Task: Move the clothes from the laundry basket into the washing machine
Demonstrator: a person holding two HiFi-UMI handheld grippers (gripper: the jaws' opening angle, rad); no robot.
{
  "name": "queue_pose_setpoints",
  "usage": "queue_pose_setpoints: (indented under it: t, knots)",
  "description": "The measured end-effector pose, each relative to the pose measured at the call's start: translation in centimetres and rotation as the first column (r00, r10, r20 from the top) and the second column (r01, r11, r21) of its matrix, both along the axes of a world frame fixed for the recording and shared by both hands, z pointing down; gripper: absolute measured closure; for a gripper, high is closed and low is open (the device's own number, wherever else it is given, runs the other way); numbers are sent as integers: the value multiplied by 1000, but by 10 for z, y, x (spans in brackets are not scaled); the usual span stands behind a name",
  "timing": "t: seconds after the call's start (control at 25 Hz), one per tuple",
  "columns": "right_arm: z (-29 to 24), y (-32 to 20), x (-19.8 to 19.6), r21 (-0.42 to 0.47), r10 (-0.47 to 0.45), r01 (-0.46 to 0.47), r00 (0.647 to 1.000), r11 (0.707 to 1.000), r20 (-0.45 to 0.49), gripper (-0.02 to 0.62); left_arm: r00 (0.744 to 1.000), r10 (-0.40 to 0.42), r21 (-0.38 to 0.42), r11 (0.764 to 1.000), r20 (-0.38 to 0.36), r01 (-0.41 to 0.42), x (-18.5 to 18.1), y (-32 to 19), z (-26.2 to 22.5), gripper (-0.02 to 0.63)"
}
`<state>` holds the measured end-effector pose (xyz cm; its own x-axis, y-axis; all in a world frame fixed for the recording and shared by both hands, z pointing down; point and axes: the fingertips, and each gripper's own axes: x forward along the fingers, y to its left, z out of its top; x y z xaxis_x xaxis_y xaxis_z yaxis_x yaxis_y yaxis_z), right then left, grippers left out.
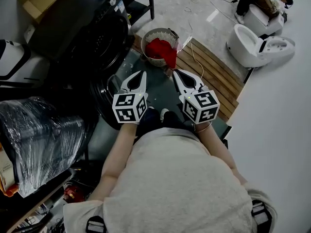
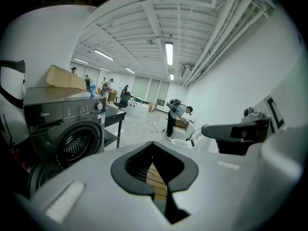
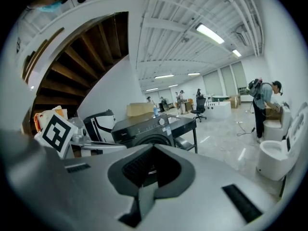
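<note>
head view: red clothes heaped in laundry basket.

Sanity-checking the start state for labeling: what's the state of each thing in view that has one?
left hand-held gripper, shut, empty
right hand-held gripper, shut, empty
laundry basket, upright on the floor, not yet emptied
red clothes, in the basket, spilling over its rim
washing machine, door appears open, drum showing
</note>
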<state>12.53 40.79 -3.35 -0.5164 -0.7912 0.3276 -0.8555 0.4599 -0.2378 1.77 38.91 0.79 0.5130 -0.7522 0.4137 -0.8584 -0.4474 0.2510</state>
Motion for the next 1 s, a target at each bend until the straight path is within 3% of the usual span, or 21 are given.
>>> queue_pose_setpoints:
  t: [0.2,0.44,0.76,1.0]
  knots:
    - [10,-7,4,-34,-1,2,999,999,40,586,1000,28,-1,1000,-3,-28,6,-4,4,597]
    - [33,-45,-4,-81,-5,7,1000,997,23,586,999,21,-37,999,-30,-22,-5,-46,22,597]
    - [43,-155,-16,-96,3,-7,999,995,-39,586,998,60,-82,995,-38,-62,-24,-151,34,597]
    - [54,-220,-25,-155,31,-40,998,987,-62,586,987,160,-126,979,-14,-161,-36,-211,41,597]
